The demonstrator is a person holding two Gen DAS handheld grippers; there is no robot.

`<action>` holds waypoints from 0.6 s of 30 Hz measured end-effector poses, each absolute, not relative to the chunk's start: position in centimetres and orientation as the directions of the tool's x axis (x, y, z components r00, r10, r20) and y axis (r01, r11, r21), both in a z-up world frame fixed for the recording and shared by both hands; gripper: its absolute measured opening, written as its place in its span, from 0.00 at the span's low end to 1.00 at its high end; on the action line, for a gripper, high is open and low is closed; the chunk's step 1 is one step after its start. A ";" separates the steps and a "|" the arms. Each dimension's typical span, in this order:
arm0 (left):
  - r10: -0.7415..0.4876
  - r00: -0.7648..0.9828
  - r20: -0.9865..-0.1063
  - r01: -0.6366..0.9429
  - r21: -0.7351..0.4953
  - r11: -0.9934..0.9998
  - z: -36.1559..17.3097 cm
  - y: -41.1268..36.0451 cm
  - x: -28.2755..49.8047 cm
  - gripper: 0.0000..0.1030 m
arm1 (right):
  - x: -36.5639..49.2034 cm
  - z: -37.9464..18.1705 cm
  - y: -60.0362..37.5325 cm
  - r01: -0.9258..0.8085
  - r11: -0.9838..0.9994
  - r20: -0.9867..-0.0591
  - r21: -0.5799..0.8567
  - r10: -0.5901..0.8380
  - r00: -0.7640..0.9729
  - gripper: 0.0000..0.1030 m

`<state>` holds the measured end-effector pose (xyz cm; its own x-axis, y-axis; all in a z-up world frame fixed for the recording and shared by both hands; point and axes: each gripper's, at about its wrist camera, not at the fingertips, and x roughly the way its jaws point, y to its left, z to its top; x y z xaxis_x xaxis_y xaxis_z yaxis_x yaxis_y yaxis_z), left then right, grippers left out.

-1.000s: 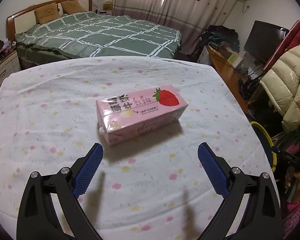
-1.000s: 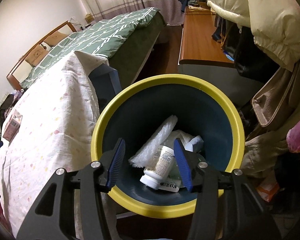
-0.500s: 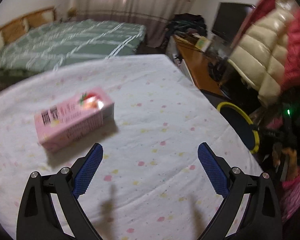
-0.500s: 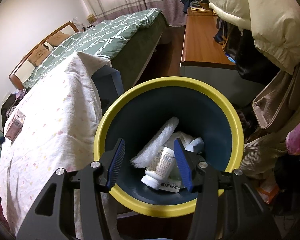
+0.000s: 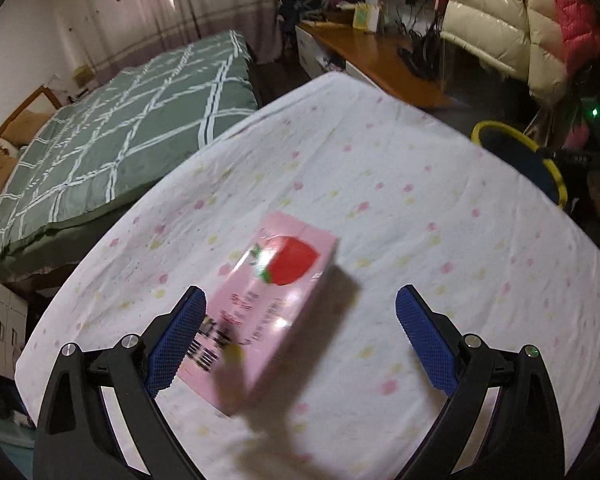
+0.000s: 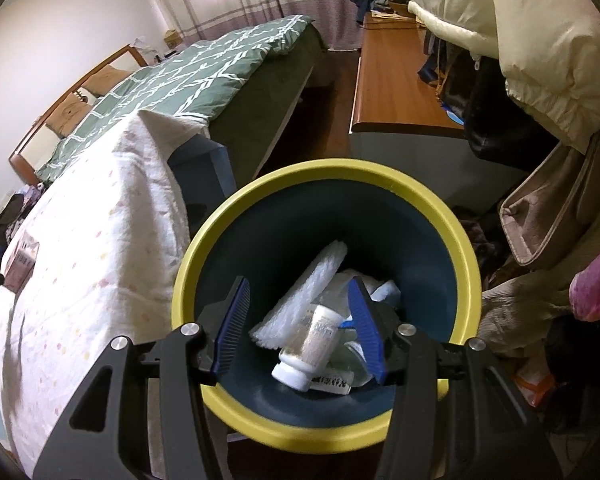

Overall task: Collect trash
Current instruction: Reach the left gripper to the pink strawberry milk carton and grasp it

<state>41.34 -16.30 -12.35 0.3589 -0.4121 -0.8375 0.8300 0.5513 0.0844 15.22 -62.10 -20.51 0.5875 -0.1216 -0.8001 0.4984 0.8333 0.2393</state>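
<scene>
A pink strawberry milk carton (image 5: 266,304) lies on the white spotted tablecloth (image 5: 400,208), between the fingers of my open left gripper (image 5: 300,334), nearer the left finger; the frame is blurred. The carton also shows small in the right wrist view (image 6: 22,262). My right gripper (image 6: 302,328) is open and empty above the yellow-rimmed dark bin (image 6: 416,196). In the bin lie a white bottle (image 6: 310,350), a white foam piece (image 6: 304,292) and crumpled paper.
The bin (image 5: 538,152) stands off the table's right edge. A green checked bed (image 5: 120,136) lies beyond the table. A wooden bench (image 6: 396,84) and hanging coats (image 6: 540,40) are at the right. A blue chair back (image 6: 204,164) stands by the table.
My left gripper has swung and closed in on the carton, which now lies between its fingers. My right gripper has stayed open over the bin, shifting slightly.
</scene>
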 end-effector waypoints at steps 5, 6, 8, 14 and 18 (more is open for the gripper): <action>-0.407 0.306 -0.861 0.859 0.065 0.509 -13.7 -16.5 43.0 0.92 | 16.9 -20.5 -62.1 0.500 0.838 -0.810 0.219 -0.130 0.572 0.49; -0.402 0.292 -0.868 0.866 0.061 0.497 -14.0 -16.5 43.3 0.92 | 17.3 -20.6 -62.0 0.498 0.840 -0.813 0.215 -0.129 0.568 0.49; -0.401 0.270 -0.876 0.875 0.049 0.482 -14.4 -16.5 43.6 0.92 | 17.9 -20.7 -61.8 0.493 0.844 -0.817 0.210 -0.126 0.562 0.49; -0.421 0.224 -0.879 0.880 -0.004 0.476 -14.9 -16.6 44.0 0.72 | 18.7 -21.3 -61.3 0.480 0.851 -0.827 0.213 -0.104 0.552 0.49; -0.449 0.193 -0.872 0.870 -0.059 0.489 -14.9 -16.4 43.8 0.59 | 18.3 -21.5 -61.2 0.475 0.851 -0.827 0.224 -0.092 0.555 0.49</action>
<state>43.76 -16.38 -14.92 0.1934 -0.4492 -0.8723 0.8700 0.4894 -0.0592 18.31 -61.23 -21.50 0.5545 -0.0921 -0.8271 0.4753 0.8508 0.2239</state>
